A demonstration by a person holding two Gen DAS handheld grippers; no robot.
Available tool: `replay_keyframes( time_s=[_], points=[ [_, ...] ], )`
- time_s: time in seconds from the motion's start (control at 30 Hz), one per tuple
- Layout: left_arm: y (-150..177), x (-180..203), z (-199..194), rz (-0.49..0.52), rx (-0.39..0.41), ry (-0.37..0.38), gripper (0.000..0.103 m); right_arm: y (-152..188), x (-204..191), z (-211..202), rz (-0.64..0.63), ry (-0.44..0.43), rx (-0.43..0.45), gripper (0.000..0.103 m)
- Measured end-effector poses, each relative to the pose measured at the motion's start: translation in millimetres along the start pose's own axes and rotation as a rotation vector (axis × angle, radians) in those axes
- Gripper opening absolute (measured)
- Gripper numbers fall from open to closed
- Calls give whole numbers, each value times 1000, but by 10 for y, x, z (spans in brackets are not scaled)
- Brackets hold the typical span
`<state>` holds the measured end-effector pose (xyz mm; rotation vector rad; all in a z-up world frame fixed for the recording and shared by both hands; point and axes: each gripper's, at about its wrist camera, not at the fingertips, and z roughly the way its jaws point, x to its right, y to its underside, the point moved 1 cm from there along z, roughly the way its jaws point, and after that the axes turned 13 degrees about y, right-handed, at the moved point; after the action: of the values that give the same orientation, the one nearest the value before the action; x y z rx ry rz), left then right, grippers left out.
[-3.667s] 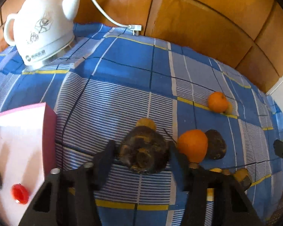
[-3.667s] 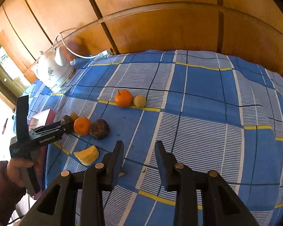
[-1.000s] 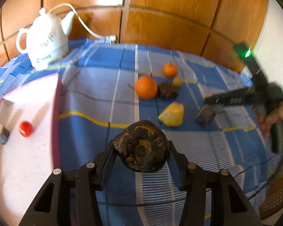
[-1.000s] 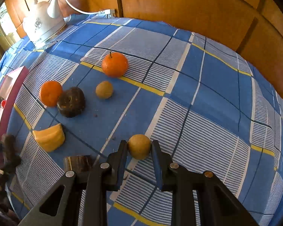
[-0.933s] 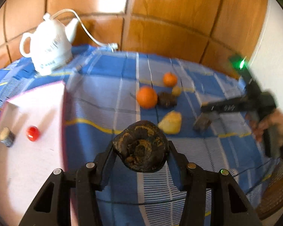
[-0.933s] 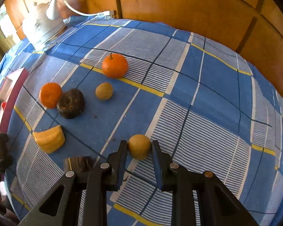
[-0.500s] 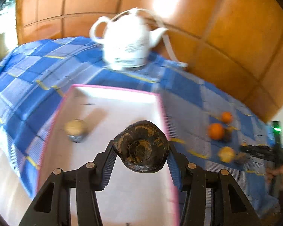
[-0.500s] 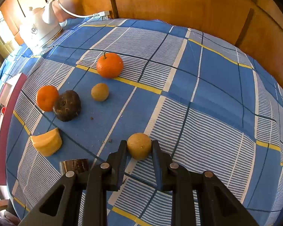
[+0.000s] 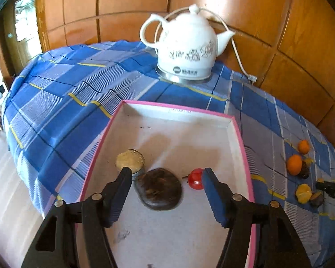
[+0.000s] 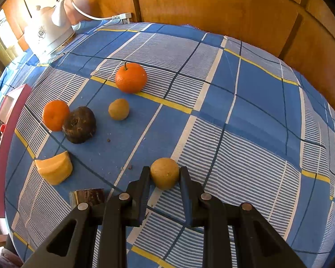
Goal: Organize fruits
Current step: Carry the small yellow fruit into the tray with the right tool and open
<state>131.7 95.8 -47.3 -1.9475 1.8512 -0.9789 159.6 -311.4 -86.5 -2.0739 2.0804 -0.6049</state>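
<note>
My left gripper (image 9: pixel 166 175) is open over the pink-rimmed white box (image 9: pixel 239 134). A dark brown round fruit (image 9: pixel 158 188) lies on the box floor between its fingers, free of both. A tan-topped piece (image 9: pixel 130 161) and a small red fruit (image 9: pixel 196 178) lie beside it in the box. My right gripper (image 10: pixel 164 174) is shut on a small tan round fruit (image 10: pixel 164 173), held at the tablecloth. On the cloth lie a stemmed orange (image 10: pixel 131 77), a second orange (image 10: pixel 55 115), a dark fruit (image 10: pixel 79 124), a small tan fruit (image 10: pixel 118 109), a yellow wedge (image 10: pixel 54 167) and a brown piece (image 10: pixel 89 196).
A white kettle (image 9: pixel 185 49) with its cord stands at the back of the blue checked tablecloth (image 10: pixel 245 111), against the wood-panelled wall. The box's red side (image 10: pixel 13 116) shows at the left in the right wrist view. The table edge drops off left of the box.
My left gripper carried the dark fruit from the cloth to the box, opened, and the fruit now lies on the box floor. My right gripper stays shut on the tan fruit.
</note>
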Motion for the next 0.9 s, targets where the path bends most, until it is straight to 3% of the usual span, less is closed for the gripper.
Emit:
replay_keyframes(
  time_s=[0.2,0.4,0.63,0.9],
  points=[
    [127,226,-301,36,53,-21,66,-17,6,-87,2,21,38,26],
    [273,430,-476,63,65,3,66,-38,44,-234,20,19,98,26],
    [404,546,-593,78,66,28,66,-65,-101,-439,-9,-45,169,26],
    [480,538,-604,74,51,46,66,15,-623,-647,-90,-145,187,26]
  ],
)
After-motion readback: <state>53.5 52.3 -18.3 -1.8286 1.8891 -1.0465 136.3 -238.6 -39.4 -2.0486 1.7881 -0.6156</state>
